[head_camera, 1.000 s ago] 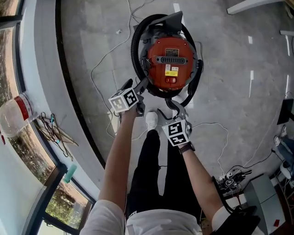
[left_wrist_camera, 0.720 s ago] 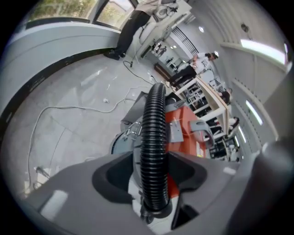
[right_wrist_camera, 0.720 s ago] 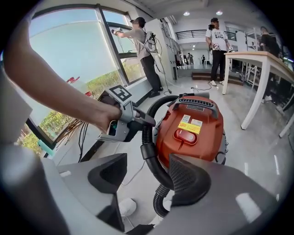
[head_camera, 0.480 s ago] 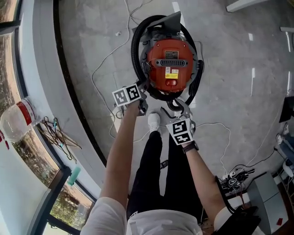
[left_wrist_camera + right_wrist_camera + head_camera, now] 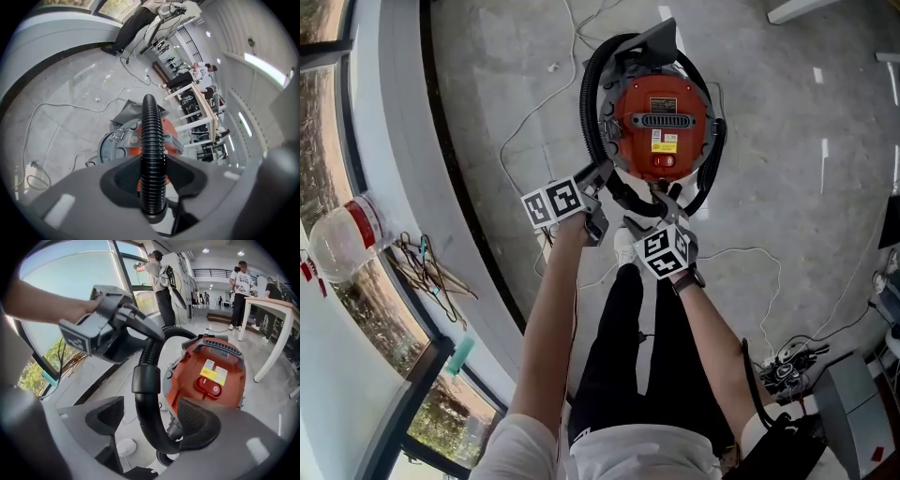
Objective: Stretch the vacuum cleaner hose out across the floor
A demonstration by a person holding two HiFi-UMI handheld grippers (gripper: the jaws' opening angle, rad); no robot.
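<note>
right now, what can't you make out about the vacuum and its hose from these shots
Where the hose ends: head view, it loops round behind the vacuum.
Hose joint at the vacuum: right gripper view, a jaw of the right tool covers it; its jaws have just been opening, hose between them.
Label print: blurred there, too small in head view.
White cable: cut off by head view's top edge.

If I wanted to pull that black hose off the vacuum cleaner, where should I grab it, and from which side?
Grip the hose on its ribbed stretch just past the smooth cuff, from above, on the near side of the vacuum cleaner, where it stands clear. The ribs should resist slipping. The left gripper, jaws just closing, clamps there.
</note>
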